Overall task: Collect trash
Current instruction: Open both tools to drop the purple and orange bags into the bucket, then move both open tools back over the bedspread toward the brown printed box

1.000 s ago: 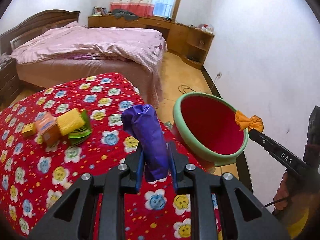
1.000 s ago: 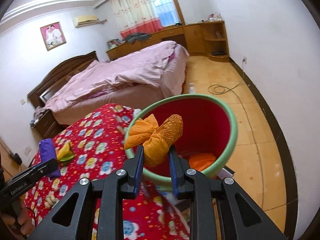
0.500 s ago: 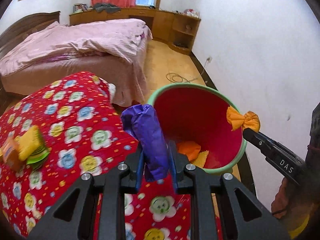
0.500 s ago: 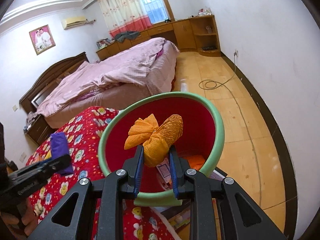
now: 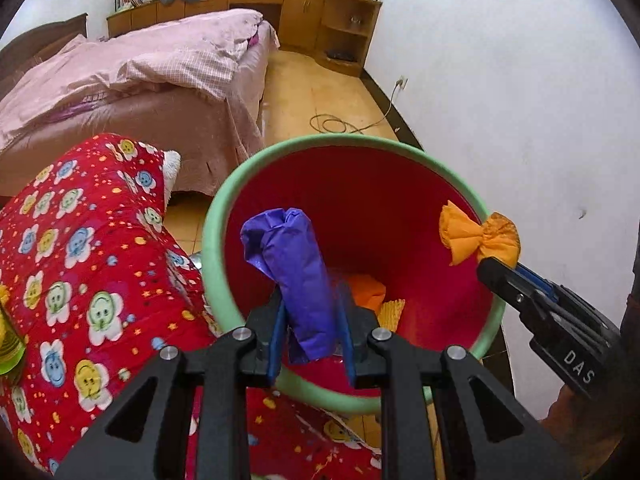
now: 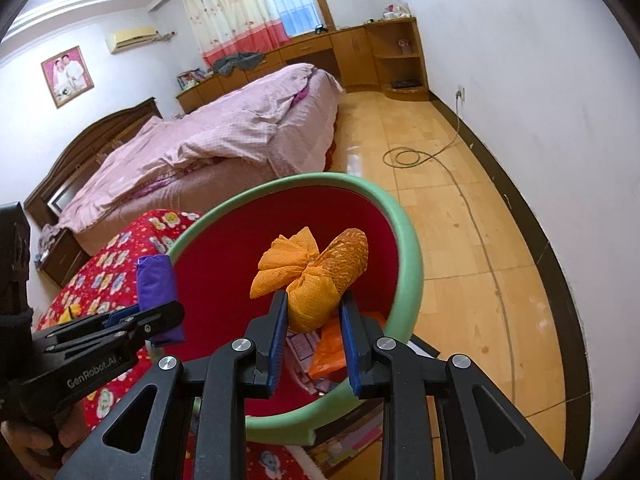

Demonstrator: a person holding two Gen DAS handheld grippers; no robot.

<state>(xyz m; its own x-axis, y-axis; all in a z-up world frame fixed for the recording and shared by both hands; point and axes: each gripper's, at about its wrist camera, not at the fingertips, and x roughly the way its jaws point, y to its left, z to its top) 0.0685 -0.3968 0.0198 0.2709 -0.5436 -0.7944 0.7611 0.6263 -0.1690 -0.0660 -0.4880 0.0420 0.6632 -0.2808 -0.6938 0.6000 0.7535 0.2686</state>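
A red bin with a green rim (image 5: 212, 240) stands on the floor beside the table, with orange scraps (image 5: 366, 288) at its bottom. My left gripper (image 5: 312, 314) hangs over the bin's near rim. Its jaws are opening, and a crumpled purple wad (image 5: 292, 264) still stands upright between the pads. My right gripper (image 6: 314, 308) is over the bin's mouth (image 6: 408, 264) too. Its jaws are also opening around an orange paper wad (image 6: 320, 276) that stays between them. Each view shows the other gripper: the right one (image 5: 496, 268) and the left one (image 6: 160, 312).
A red cloth with a flower print (image 5: 80, 260) covers the table left of the bin, and a yellow-green item (image 5: 8, 344) lies at its left edge. Behind are a bed with pink covers (image 5: 140, 80), a cable on the floor (image 5: 340, 124) and a white wall (image 5: 520, 100) close on the right.
My left gripper swung right from above the table to above the bin, carrying the purple wad. My right gripper came lower and nearer over the bin's mouth. Both sets of pads stand slightly wider.
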